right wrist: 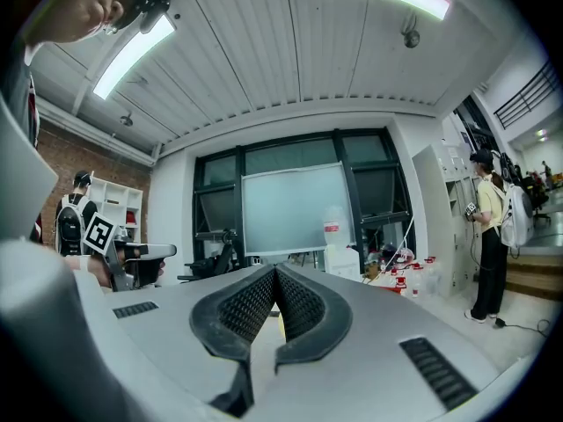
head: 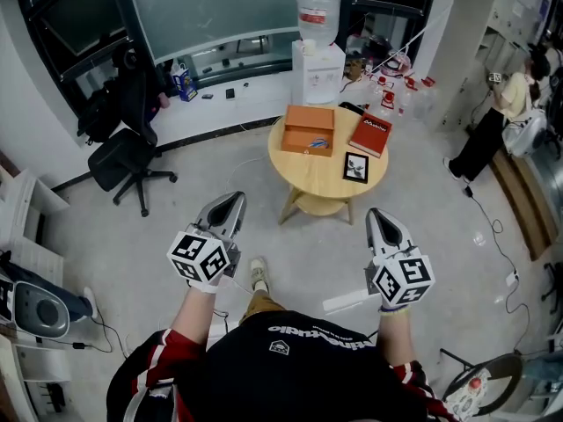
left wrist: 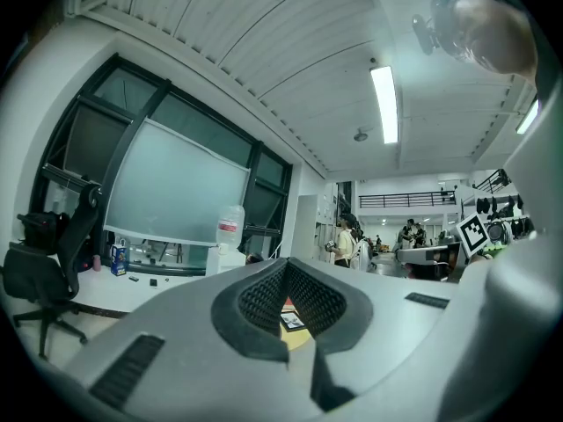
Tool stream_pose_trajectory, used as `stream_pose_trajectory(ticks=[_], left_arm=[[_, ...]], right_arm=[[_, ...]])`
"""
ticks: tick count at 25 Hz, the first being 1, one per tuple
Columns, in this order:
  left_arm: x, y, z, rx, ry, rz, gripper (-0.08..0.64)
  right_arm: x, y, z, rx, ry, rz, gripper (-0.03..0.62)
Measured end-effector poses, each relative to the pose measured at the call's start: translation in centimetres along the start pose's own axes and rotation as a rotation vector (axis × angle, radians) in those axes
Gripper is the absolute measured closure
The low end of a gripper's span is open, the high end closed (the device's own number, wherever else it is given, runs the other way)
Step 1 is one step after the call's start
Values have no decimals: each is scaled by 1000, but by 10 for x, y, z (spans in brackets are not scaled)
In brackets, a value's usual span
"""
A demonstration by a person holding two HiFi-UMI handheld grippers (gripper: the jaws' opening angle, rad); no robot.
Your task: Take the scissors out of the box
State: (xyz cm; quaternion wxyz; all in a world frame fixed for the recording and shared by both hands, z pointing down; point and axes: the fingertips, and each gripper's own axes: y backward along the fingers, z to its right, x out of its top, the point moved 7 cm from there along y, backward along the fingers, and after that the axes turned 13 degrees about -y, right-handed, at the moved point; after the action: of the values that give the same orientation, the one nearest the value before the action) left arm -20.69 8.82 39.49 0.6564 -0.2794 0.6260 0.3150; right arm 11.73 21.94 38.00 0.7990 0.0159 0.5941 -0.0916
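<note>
Because the scissors (head: 318,141) lie inside the orange box (head: 303,118) on the round worktop (head: 318,187), they are far from both claws. The box is open at the top. The scissors show as a small blue and silver shape near its front edge (they are too small here to tell which end is the handle). A red book (head: 371,134) sits just beside the box, and a little picture frame (head: 355,167) lies on the near side of the book.

The left claw (head: 230,199) and the right claw (head: 378,214) are both held out level in front of the person, well apart from the worktop. Each claw is closed tight, with its two jaws pressed tip to tip and nothing between them.

I think the scissors will be light and hard. They will not bend or squash, but metal blades are smooth and thin, so they could slip out of a grip. They seem to lie flat, which makes it tricky to get a jaw under them. The best place to take hold is likely the handle end, where the loops are thicker and less slippery. The middle, where the two halves cross, could work too. A claw must open first, go down into the box without bumping its wall, and pinch firmly. The other claw could hold the box so it does not slide.
</note>
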Motion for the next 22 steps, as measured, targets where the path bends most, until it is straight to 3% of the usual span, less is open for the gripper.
stream_pose_trajectory(ticks=[22], left_arm=[[-27, -133, -126, -32, 51, -45, 545]], right_arm=[[34, -177, 44, -43, -4, -63, 566]])
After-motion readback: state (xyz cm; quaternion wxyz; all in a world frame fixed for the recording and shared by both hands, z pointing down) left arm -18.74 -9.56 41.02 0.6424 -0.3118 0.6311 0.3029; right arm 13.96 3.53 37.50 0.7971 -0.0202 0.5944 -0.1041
